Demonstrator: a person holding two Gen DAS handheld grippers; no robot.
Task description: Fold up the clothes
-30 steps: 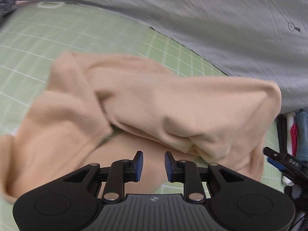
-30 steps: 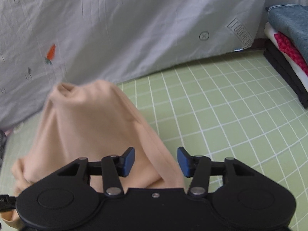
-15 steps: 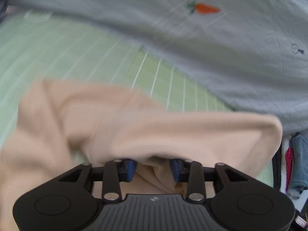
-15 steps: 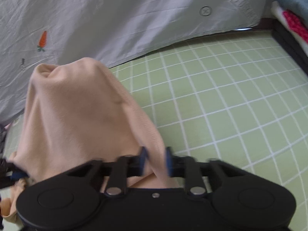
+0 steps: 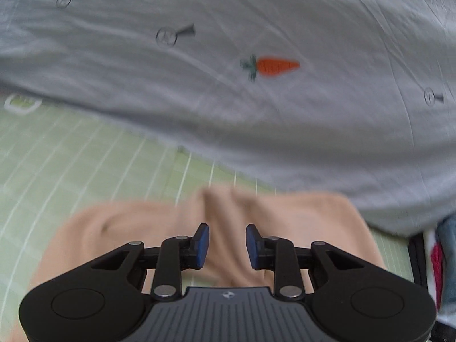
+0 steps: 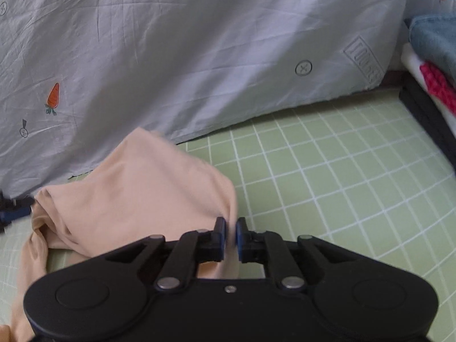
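A peach garment (image 5: 136, 228) lies bunched on the green grid mat (image 5: 57, 156). In the left wrist view my left gripper (image 5: 227, 242) is open, its blue pads apart above the cloth, gripping nothing. In the right wrist view the same peach garment (image 6: 136, 193) is lifted into a fold, and my right gripper (image 6: 230, 235) is shut on its right edge, the cloth pinched between the blue pads. The tip of the left gripper (image 6: 14, 211) shows at the far left edge beside the garment.
A grey sheet with carrot prints (image 5: 285, 85) hangs along the back of the mat (image 6: 327, 171). A stack of folded clothes (image 6: 433, 65) stands at the right. Part of that stack (image 5: 439, 262) also shows in the left wrist view.
My right gripper closed on the garment's edge and has lifted it. My left gripper went into the cloth, then came back out open and tilted up toward the grey sheet.
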